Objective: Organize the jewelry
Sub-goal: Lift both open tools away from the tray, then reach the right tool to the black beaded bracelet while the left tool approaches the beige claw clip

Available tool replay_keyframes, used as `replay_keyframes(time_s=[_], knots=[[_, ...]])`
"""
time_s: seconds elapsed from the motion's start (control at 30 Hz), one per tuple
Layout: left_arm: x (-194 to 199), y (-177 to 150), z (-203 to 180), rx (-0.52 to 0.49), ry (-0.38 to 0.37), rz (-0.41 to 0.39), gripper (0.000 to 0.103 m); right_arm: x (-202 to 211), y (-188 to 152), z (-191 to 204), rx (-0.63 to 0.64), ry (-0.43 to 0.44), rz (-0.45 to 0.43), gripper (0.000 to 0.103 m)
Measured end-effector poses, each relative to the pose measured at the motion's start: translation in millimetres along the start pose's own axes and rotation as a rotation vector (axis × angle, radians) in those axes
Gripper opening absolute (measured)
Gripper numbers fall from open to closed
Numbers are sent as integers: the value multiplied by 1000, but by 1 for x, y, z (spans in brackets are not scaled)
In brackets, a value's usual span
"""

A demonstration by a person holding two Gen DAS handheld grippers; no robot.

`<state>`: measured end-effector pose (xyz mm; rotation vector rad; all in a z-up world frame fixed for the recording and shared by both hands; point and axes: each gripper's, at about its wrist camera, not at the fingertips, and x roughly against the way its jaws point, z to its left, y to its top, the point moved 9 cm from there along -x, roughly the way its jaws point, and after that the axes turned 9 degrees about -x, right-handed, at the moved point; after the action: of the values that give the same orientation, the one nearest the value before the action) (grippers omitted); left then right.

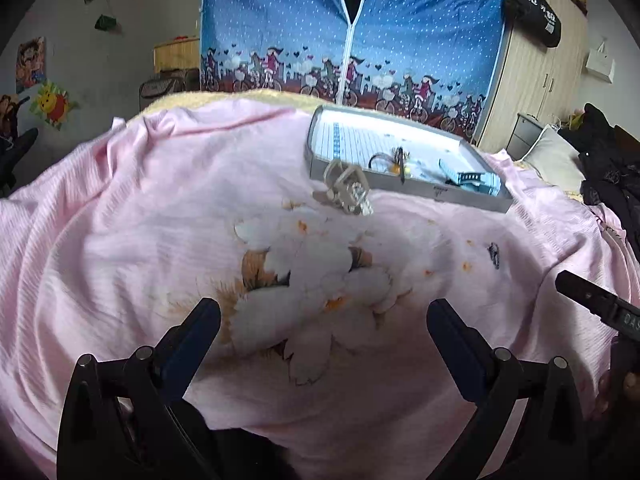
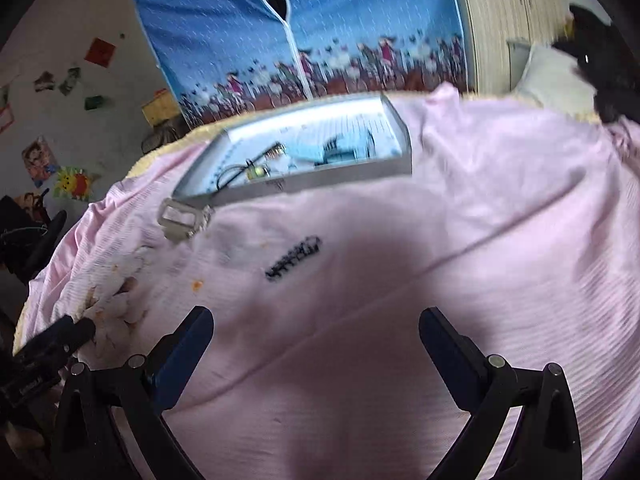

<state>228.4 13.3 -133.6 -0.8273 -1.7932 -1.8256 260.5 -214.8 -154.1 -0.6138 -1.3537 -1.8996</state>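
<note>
A shallow grey cardboard box with a pale blue lining (image 1: 404, 148) is set well ahead of the fingers, so that loose pieces can be gathered in it; a cord necklace with a yellow bead (image 1: 394, 162) already lies inside. The left gripper (image 1: 324, 320) and right gripper (image 2: 316, 328) are held spread wide and empty. A black beaded bracelet (image 2: 294, 258) lies just ahead of the right fingers on the pink bedsheet (image 2: 500, 240). A clear plastic clasp-like piece (image 1: 346, 190) rests against the box's near wall. Open sheet is left around the bracelet.

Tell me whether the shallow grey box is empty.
Not empty: the shallow grey box holds a keyring-like trinket and a blue comb-like piece.
</note>
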Motion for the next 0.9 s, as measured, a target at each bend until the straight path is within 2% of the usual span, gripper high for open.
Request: replay_keyframes(time_s=[0.07,0.2,0.5,0.7,0.9], knots=[[-4,-5,1,7,-10,17,101,-3,-1,-3,-18,-1,19,103],[-7,-5,1,-7,-27,17,101,-15,1,1,-51,50,58,103],[-31,37,21,17,-66,-12,101,-68,8,15,-95,127,167,103],[-59,60,29,-5,-90,-6,101,-84,19,17,-108,150,137,103],[-88,71,46,77,-165,42,101,-99,28,28,-122,203,125,103]])
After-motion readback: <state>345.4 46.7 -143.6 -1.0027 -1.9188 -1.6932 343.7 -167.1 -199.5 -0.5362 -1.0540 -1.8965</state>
